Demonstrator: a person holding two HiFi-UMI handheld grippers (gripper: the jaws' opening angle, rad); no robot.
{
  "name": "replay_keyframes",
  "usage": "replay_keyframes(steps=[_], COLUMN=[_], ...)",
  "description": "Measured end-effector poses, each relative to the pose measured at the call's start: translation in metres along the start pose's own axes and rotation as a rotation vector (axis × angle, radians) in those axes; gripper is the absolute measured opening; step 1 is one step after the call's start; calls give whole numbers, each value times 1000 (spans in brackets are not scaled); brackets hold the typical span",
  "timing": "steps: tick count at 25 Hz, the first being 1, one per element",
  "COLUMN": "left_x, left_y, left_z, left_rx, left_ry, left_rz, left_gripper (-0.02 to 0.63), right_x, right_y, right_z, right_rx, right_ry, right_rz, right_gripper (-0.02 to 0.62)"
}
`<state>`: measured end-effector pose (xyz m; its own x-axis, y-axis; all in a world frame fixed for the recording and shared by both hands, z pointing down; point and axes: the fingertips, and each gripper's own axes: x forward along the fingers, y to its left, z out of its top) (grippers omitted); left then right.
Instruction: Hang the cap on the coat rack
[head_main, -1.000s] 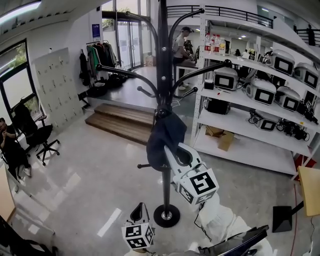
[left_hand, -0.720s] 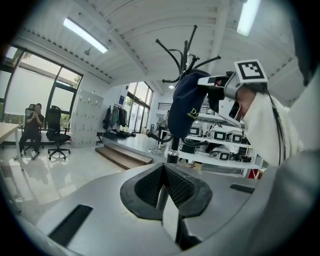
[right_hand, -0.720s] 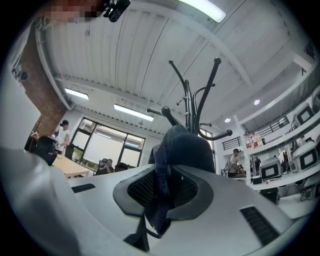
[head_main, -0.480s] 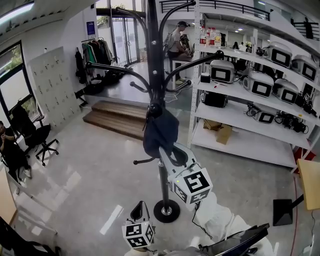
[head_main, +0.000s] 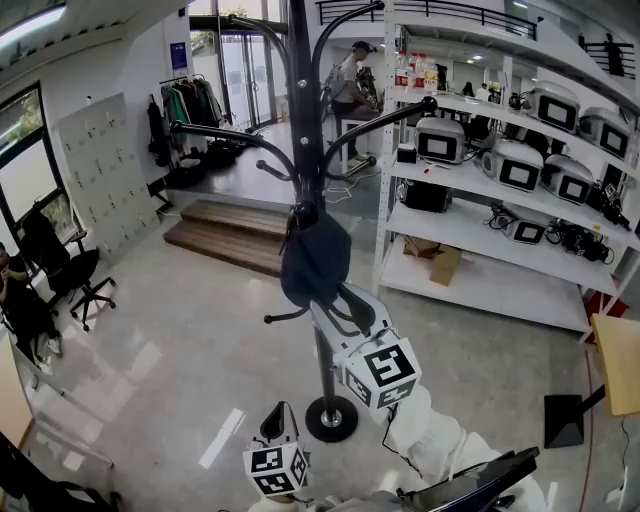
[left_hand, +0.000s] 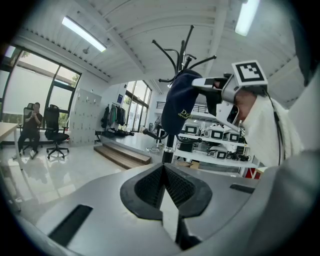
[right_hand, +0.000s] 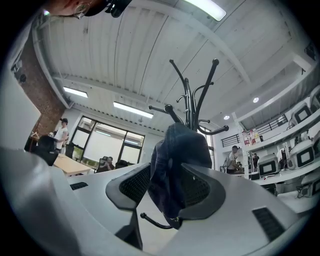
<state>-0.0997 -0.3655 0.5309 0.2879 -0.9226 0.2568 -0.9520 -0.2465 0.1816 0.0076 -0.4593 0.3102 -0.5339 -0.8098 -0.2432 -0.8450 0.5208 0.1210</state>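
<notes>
The dark cap (head_main: 315, 262) is hanging off a hook on the coat rack (head_main: 303, 120), right up against the pole. The right gripper (right_hand: 167, 187) has just been spreading its jaws wide, and the cap's lower edge dangles loose between them. The left gripper (left_hand: 164, 186) sits down low, pinched closed on nothing.

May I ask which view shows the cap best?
The left gripper view: the cap hangs in side profile on the coat rack. The head view sees it from above; the right gripper view shows it close, between the just-opened jaws of the right gripper.
</notes>
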Motion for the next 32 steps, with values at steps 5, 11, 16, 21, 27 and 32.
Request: replay_keyframes(steps=[5, 11, 16, 21, 27, 32], left_x=[-7, -8, -9, -9, -9, -10], left_y=[0, -10, -22, -30, -35, -38], left_z=[0, -3, -7, -12, -16, -15], left_rx=[2, 13, 20, 25, 30, 34], left_ry=[-1, 4, 10, 19, 31, 33], left_rz=[3, -21, -52, -79, -111, -147], left_gripper=[2, 2, 2, 2, 2, 2], right_x=[-15, -39, -61, -84, -98, -103], right_y=[5, 17, 30, 38, 39, 40], right_z=[-6, -32, -77, -113, -127, -133], right_rx=[38, 73, 105, 125, 146, 170], right_ry=[0, 53, 175, 274, 306, 332], right_rz=[-36, -68, -66, -84, -114, -135], right_gripper=[172, 172, 172, 132, 25, 17])
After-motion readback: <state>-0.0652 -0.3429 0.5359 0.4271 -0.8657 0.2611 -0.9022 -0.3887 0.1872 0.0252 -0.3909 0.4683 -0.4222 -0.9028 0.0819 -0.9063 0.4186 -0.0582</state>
